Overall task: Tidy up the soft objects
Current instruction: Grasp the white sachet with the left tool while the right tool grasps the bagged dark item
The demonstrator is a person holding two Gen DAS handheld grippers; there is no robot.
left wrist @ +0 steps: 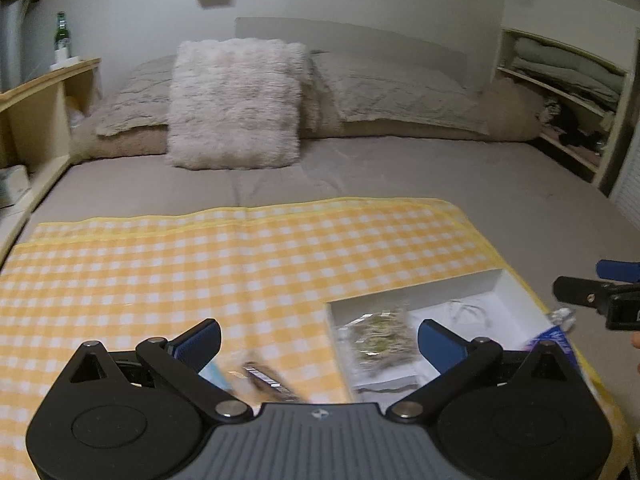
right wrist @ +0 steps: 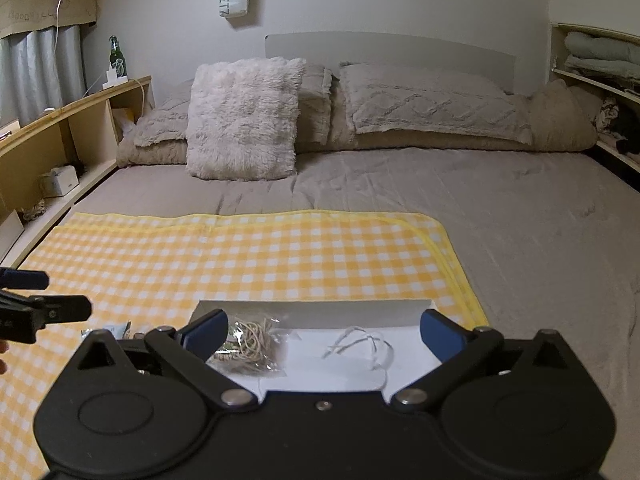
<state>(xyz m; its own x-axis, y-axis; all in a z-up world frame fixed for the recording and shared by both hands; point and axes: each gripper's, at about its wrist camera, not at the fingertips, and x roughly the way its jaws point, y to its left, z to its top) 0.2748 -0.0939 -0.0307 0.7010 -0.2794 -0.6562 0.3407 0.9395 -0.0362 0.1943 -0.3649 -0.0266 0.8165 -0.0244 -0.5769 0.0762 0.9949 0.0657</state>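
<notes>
A white shallow box (right wrist: pixel 316 307) (left wrist: pixel 496 286) lies on a yellow checked cloth (right wrist: pixel 240 256) (left wrist: pixel 200 264) on the bed. In it are a clear bag of rubber bands (right wrist: pixel 250 340) (left wrist: pixel 380 340) and a white face mask (right wrist: pixel 360 346) with loops. My right gripper (right wrist: pixel 323 334) is open and empty just above the box. My left gripper (left wrist: pixel 318 344) is open over the cloth left of the box; small blurred packets (left wrist: pixel 264 378) lie below it. The right gripper also shows in the left wrist view (left wrist: pixel 600 292).
A fluffy white cushion (right wrist: pixel 244 120) and grey pillows (right wrist: pixel 432 100) stand at the bed head. A wooden shelf (right wrist: pixel 52 128) with a green bottle (right wrist: pixel 115 54) runs along the left. Shelves with folded linen (right wrist: pixel 600 56) stand right. Small items (right wrist: pixel 116 330) lie left of the box.
</notes>
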